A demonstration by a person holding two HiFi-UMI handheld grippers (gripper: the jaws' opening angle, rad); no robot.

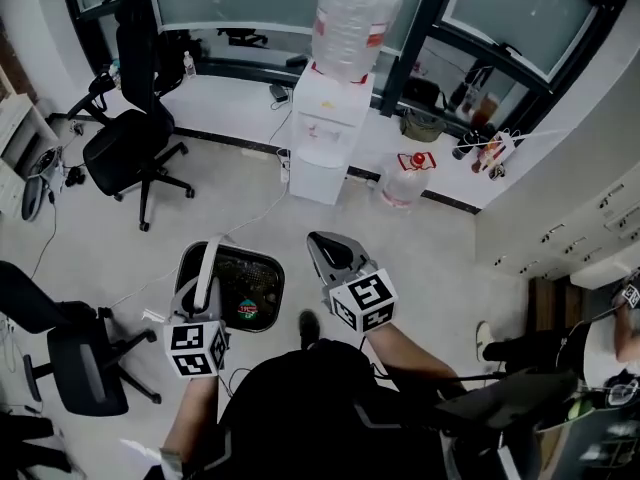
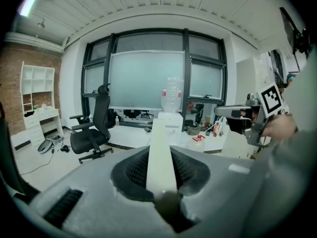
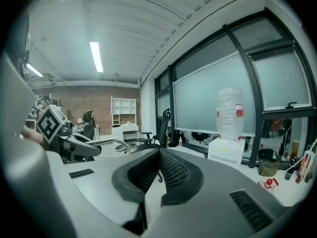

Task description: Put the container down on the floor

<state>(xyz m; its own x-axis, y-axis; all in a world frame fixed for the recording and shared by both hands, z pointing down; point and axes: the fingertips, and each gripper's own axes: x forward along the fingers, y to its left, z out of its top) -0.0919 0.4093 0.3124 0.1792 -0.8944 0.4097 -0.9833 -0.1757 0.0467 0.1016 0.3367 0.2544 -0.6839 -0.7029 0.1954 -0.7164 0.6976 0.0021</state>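
While clamping the left gripper (image 2: 161, 168) narrowly on the flat white strap handle (image 2: 161, 143), holds the dark grey-rimmed open-topped container (image 1: 276, 280) at lower centre-left of the head view, over pale floor (image 1: 250, 183). Holds the right gripper (image 3: 159, 153) pinched together, empty, just right of it. Faces a white water dispenser (image 1: 322, 138), top centre.

The left gripper (image 1: 203, 278) hides part of the container (image 1: 277, 286) (its label (image 1: 247, 309) is too small to read). 1 chair (image 1: 85, 368) runs off the left edge
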